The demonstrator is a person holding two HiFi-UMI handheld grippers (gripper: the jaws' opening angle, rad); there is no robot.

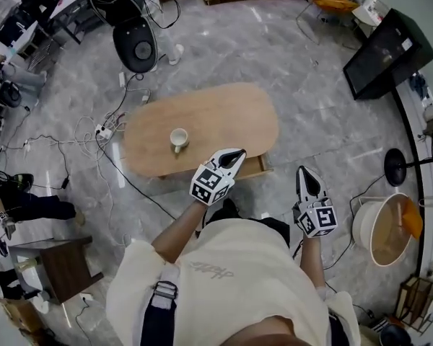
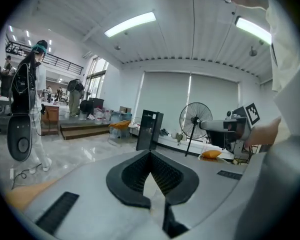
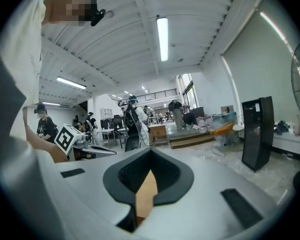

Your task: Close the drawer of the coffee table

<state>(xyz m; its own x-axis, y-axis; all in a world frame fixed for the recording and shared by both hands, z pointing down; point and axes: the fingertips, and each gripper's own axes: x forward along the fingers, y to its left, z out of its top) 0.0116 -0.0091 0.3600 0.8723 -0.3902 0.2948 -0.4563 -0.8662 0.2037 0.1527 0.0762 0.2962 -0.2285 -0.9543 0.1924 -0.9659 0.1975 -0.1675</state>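
The oval wooden coffee table (image 1: 209, 121) stands on the grey floor ahead of me, with a white cup (image 1: 178, 138) on its top. Its wooden drawer (image 1: 255, 167) sticks out a little from under the near edge. My left gripper (image 1: 236, 153) hovers over that near edge, just left of the drawer's front, shut and empty. My right gripper (image 1: 303, 171) is held to the right of the drawer, apart from it, also shut on nothing. Both gripper views look up across the room, showing closed jaws, the left gripper (image 2: 150, 156) and the right gripper (image 3: 149, 156); neither shows the drawer.
Cables and a power strip (image 1: 101, 130) lie left of the table. A black chair (image 1: 138, 45) stands behind it. At the right are a black box (image 1: 385, 52), a fan base (image 1: 396, 166) and a round white tub (image 1: 385, 230). A dark side table (image 1: 61, 264) is near left.
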